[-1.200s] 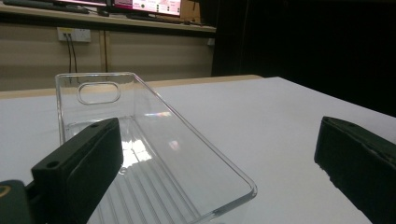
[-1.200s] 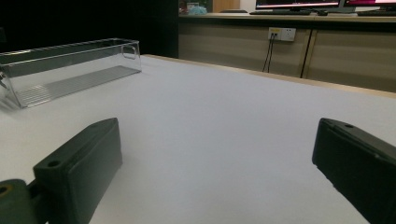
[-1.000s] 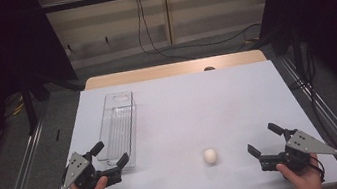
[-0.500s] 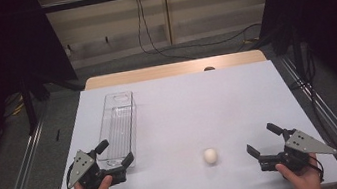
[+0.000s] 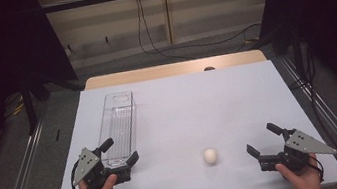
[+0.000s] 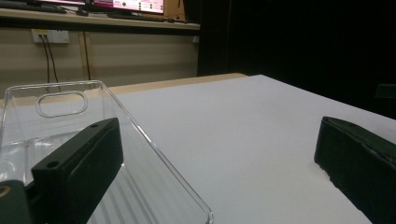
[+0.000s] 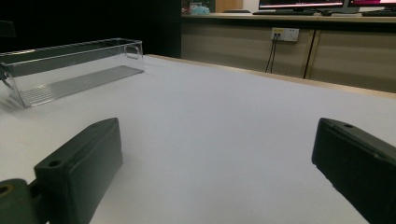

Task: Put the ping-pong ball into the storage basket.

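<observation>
From the high view, a long clear tray (image 5: 120, 127) lies on the white table (image 5: 219, 107), and a small white egg (image 5: 210, 156) sits near the front edge. The left hand-held gripper (image 5: 122, 152) is at the near end of the tray with its jaws spread wide, one jaw over the tray and one just beside its corner, likely so it can hold the tray steady. The right hand-held gripper (image 5: 261, 140) rests low on the table to the right of the egg, jaws also spread and pointing toward it, but not touching, as if ready to pick it up. In the left gripper view, the clear tray (image 6: 70, 140) is close, with one black jaw sitting over it and the other out over the bare table (image 6: 243, 140). In the right gripper view, both jaws stand wide apart with nothing between them, and the tray (image 7: 70, 70) is far off to the left.
</observation>
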